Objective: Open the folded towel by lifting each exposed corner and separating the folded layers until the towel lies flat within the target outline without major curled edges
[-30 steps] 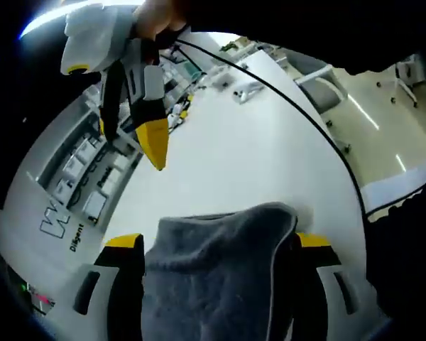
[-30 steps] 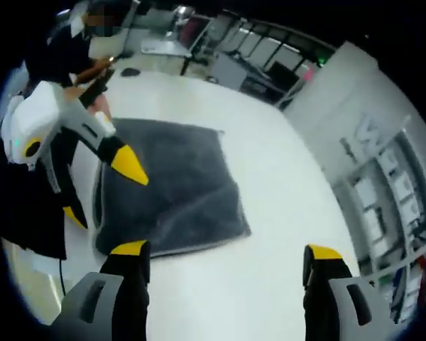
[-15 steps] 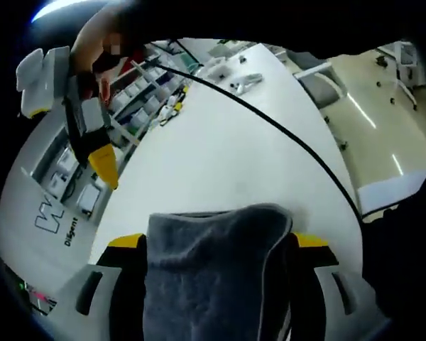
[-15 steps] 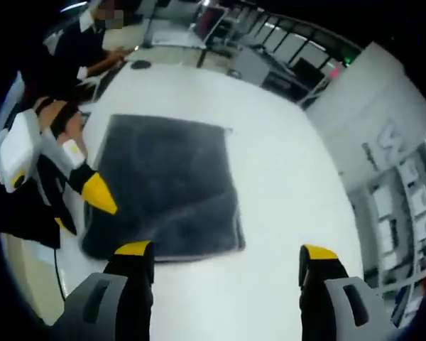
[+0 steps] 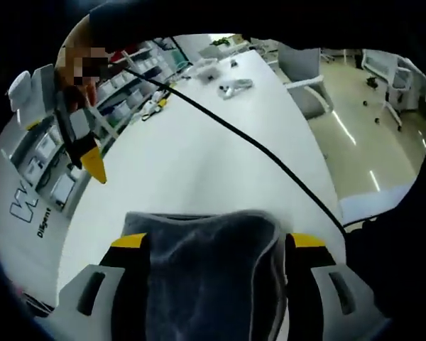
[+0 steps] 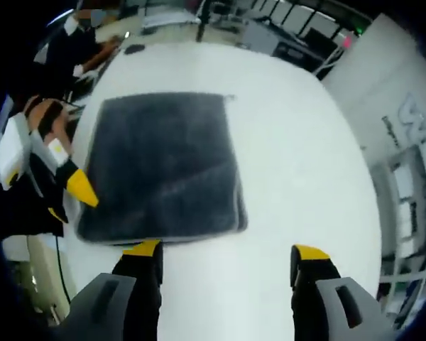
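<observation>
A folded dark grey towel (image 6: 163, 163) lies as a square on the white table (image 6: 298, 149). In the left gripper view its near edge (image 5: 206, 277) fills the space between my left gripper's (image 5: 216, 241) wide-apart jaws; nothing is pinched. The right gripper view shows that left gripper (image 6: 67, 200) at the towel's left side, near its closest corner. My right gripper (image 6: 227, 250) is open over bare table just short of the towel's near edge. It also hangs in the air at the upper left of the left gripper view (image 5: 94, 163), held by a hand.
A black cable (image 5: 255, 142) runs across the table. Shelves of bins (image 5: 50, 163) line one side. Small items (image 5: 231, 87) lie at the table's far end, beside a chair (image 5: 305, 78). A person (image 6: 71, 42) sits beyond the towel.
The right gripper view has swung to look more squarely down on the towel. In the left gripper view, the right gripper has drawn farther off. The towel stays folded.
</observation>
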The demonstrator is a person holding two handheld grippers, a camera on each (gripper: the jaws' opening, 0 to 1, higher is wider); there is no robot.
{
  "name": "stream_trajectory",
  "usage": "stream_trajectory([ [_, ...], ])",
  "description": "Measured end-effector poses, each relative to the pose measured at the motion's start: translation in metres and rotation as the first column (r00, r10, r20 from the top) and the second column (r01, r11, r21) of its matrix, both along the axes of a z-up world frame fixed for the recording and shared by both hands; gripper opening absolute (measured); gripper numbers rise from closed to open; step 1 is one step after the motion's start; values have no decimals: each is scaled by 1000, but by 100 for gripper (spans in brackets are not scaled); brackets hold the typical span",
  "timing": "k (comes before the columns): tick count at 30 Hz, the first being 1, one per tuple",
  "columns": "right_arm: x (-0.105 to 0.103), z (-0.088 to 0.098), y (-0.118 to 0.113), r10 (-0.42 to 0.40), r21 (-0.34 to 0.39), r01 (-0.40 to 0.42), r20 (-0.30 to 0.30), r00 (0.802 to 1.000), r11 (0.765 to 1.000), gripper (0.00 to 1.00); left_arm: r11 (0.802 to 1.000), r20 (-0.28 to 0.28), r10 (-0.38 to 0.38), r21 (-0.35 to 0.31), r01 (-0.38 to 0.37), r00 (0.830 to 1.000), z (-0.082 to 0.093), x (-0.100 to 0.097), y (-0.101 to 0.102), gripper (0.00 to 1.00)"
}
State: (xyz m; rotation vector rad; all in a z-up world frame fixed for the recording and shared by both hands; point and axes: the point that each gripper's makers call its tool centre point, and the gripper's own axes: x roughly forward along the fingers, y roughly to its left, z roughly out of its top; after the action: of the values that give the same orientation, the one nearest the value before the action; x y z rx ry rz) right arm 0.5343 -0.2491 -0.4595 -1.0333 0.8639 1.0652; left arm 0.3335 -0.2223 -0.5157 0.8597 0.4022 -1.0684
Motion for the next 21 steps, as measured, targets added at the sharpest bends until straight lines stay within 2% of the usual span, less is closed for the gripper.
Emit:
stream_trajectory([
  [3, 2, 0, 6, 12, 4, -12, -8, 1000, 1000, 71, 1000, 2, -7, -5, 7, 1000, 2, 3, -1, 75],
  [5, 1, -1, 9, 14, 11, -14, -22, 1000, 1000, 71, 1000, -43, -9, -19, 8, 999, 0, 3, -2, 74],
  [10, 2, -5, 10, 40, -46, -43, -73, 997, 998, 68, 1000, -65, -3, -7, 2, 998, -4, 12, -2, 70],
  [17, 11, -7, 16, 74, -87, -82, -93, 993, 993, 68, 999, -92, -38, -5, 38, 995, -9, 10, -5, 79],
  [21, 11, -17, 14, 82, -108, -96, -125, 989, 989, 69, 998, -129, -44, 27, 48, 991, -21, 7, -4, 76],
])
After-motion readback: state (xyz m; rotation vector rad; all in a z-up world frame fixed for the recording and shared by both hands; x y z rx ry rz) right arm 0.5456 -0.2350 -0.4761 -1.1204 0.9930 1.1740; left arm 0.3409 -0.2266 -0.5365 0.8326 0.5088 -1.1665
